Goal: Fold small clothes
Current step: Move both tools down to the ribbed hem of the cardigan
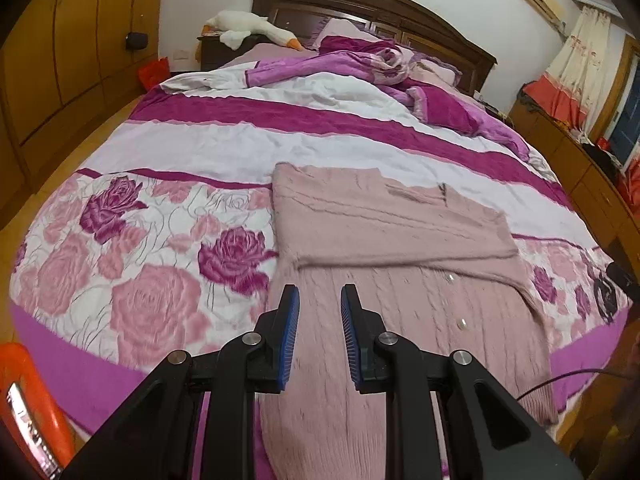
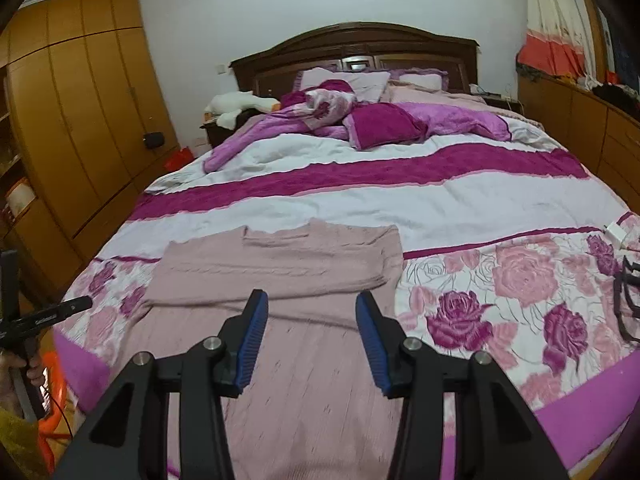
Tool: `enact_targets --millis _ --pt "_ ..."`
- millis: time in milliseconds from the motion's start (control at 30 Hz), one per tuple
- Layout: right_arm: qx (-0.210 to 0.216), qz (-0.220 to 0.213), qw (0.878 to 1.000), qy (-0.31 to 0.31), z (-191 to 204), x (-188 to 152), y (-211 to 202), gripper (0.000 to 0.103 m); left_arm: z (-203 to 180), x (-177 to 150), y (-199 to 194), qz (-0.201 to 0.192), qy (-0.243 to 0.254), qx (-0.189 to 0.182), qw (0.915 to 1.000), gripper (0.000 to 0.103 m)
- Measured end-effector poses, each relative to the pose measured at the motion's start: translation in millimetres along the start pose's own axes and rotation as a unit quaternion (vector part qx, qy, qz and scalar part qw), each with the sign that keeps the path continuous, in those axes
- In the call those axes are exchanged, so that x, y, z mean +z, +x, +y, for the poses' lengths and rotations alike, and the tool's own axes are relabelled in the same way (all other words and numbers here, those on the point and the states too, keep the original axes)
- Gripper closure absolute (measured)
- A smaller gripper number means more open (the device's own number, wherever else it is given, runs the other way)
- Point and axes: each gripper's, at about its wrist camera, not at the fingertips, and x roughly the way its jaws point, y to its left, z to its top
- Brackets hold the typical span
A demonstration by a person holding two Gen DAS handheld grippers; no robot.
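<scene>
A dusty-pink cable-knit sweater (image 1: 384, 240) lies flat on the bed near its foot, its sleeves folded across the chest and its hem hanging over the bed's front edge. It also shows in the right wrist view (image 2: 288, 272). My left gripper (image 1: 319, 300) is open and empty, hovering over the sweater's lower left part. My right gripper (image 2: 312, 306) is open and empty, above the sweater's lower middle. The left gripper's body (image 2: 44, 316) appears at the left edge of the right wrist view.
The bed has a rose-patterned quilt (image 1: 160, 264) and a rumpled purple blanket (image 2: 380, 120) near the headboard. A plush goose (image 1: 248, 26) lies on the nightstand. Wardrobes (image 2: 80, 120) stand left, cabinets (image 2: 600, 132) right. An orange stool (image 1: 28, 400) sits by the bed's foot.
</scene>
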Motion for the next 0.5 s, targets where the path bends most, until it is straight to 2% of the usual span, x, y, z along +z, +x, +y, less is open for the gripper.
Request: enact_targets --millis 100,200,300,500 --pt "0.003 -0.007 1.0 -0.007 4.4 -6.4 -29.3 0.055 -4.1 -10.9 -16.4 -0.002 0.008 0.003 1.0 0.103" --pt "0.012 -0.006 1.0 -0.007 5.1 -11.9 -56.2 0.049 -1.9 -23.3 -30.4 0.004 -0.005 -0.011 0.9999 0.103" --pt "0.012 -0.001 1.0 -0.014 7.0 -22.0 -73.7 0.046 0.6 -34.1 -36.0 0.01 -0.012 -0.009 0.9998 0.103" --pt "-0.007 0.031 0.999 -0.027 4.5 -61.6 -73.7 0.045 7.0 -66.4 -32.9 0.037 -0.018 0.0 0.9992 0.103"
